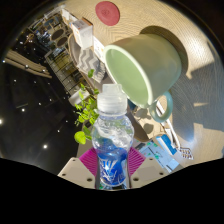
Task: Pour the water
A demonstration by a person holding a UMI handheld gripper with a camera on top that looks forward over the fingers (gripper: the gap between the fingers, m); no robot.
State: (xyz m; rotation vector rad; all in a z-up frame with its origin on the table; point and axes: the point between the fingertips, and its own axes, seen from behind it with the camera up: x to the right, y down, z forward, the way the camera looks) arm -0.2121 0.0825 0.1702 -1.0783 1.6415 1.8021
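Gripper [111, 168] fingers were closed on a clear water bottle [112, 135], both magenta pads [90, 160] pressed against its blue-labelled sides. Its white-capped top was directed toward a pale green cup [143, 62] lying just beyond, mouth turned toward the bottle. A leafy green plant [86, 114] was seen beside the bottle.

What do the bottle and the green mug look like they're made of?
Bottle, held between the tool's fingers: clear, glossy plastic, probably; you can see through it, and it has a white cap and blue label. Mug: likely glazed ceramic, judging by its thick rim and smooth, pale green sheen.
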